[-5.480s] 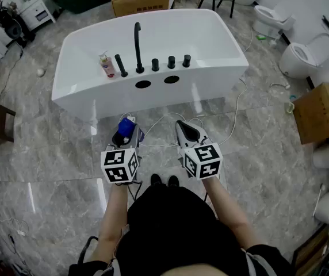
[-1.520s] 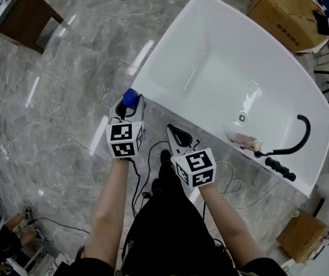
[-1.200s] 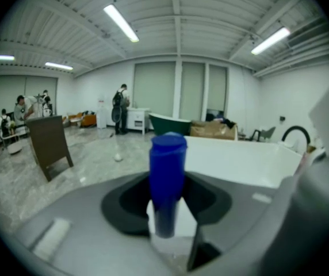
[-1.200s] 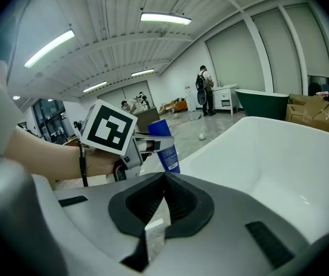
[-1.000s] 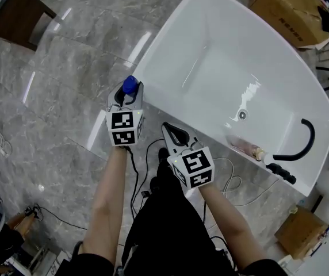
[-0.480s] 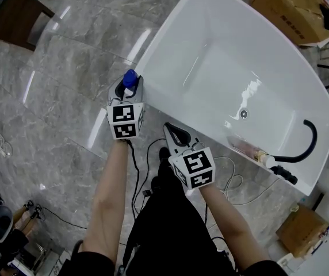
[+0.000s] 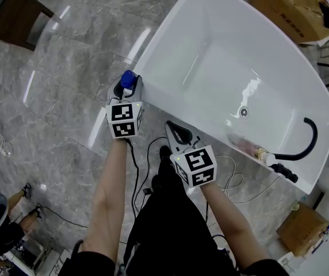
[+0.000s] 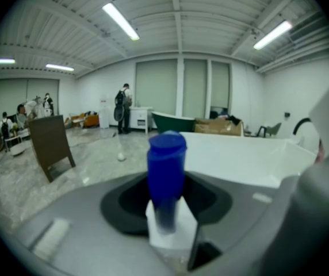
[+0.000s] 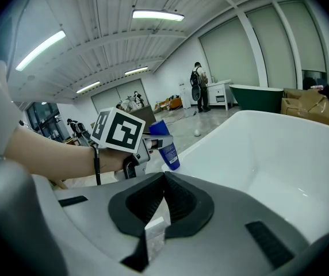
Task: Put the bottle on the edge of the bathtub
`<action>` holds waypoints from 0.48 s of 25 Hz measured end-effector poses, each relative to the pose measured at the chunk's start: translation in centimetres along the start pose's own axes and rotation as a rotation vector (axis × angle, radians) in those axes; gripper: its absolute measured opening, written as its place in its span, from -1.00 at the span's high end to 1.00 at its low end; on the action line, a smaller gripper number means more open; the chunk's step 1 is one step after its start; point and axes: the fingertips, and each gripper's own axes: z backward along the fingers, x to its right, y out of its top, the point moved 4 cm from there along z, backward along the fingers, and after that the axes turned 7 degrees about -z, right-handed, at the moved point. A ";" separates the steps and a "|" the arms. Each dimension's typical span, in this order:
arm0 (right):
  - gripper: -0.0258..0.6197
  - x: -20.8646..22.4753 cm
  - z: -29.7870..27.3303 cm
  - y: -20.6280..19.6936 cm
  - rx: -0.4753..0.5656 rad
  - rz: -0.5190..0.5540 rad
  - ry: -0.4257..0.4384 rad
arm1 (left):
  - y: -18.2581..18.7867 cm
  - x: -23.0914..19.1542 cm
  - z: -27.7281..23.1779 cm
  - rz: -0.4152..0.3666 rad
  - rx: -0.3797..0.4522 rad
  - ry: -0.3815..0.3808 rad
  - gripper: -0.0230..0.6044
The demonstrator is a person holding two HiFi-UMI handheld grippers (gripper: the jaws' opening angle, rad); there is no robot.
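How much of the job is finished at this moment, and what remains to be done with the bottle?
Done: the blue-capped bottle is picked up and gripped by the left gripper. In hand: it is held beside the corner of the bathtub rim and does not appear to rest on it yet. Left: set it upright on the rim and let go. The right gripper is shut and empty.

Bottle [image 7: 129, 83] beside bathtub [image 7: 210, 56] left rim; faucet [image 7: 302, 142] at right end
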 end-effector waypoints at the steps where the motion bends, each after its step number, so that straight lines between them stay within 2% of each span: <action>1: 0.91 0.0 0.0 0.0 0.000 0.000 0.000 | 0.0 0.0 0.0 0.001 -0.002 0.000 0.39; 5: 0.91 -0.2 0.5 0.0 0.005 0.000 -0.001 | -0.1 0.0 0.1 0.017 -0.013 -0.003 0.36; 12: 0.91 -0.3 1.3 -0.2 0.017 0.001 -0.007 | -1.0 0.1 1.0 0.060 -0.047 -0.009 0.18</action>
